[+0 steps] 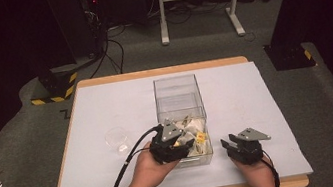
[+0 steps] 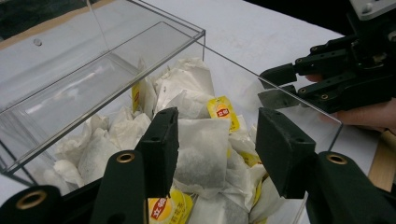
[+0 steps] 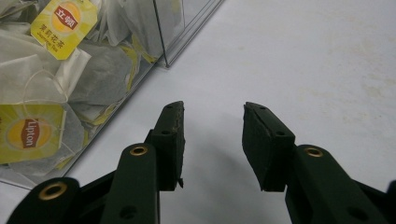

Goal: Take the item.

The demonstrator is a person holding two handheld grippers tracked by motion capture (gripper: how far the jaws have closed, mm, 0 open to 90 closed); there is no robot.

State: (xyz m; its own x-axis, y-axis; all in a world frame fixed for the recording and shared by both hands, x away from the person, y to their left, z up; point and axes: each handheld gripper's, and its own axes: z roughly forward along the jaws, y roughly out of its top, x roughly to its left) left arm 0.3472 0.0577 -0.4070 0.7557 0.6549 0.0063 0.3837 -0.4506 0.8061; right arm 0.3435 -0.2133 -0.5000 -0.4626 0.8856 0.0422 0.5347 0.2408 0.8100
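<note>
**Left gripper poised over a tea bag in the clear box**

Nearest the person, the left gripper reaches into the front end of the clear box, its jaws spread wide with one tea bag lying between them. The pads have not closed on the paper, so the step in hand looks like the pick itself: lining up on a single bag at the top of the heap. The next move, as I judge it, calls for closing gently on that bag's body, then lifting straight up so that strings and tags of its neighbours do not come along.

The bag is a soft white paper pouch, dark with leaf inside, resting on a loose pile of tea bags with yellow tags that covers the box's near end.

Just to the right of the box, the right gripper rests low over the white table cover, jaws apart and holding nothing.

Farther left on the cover, apart from the box, stands a small clear cup, which seems empty. The far half of the box holds no bags.
</note>
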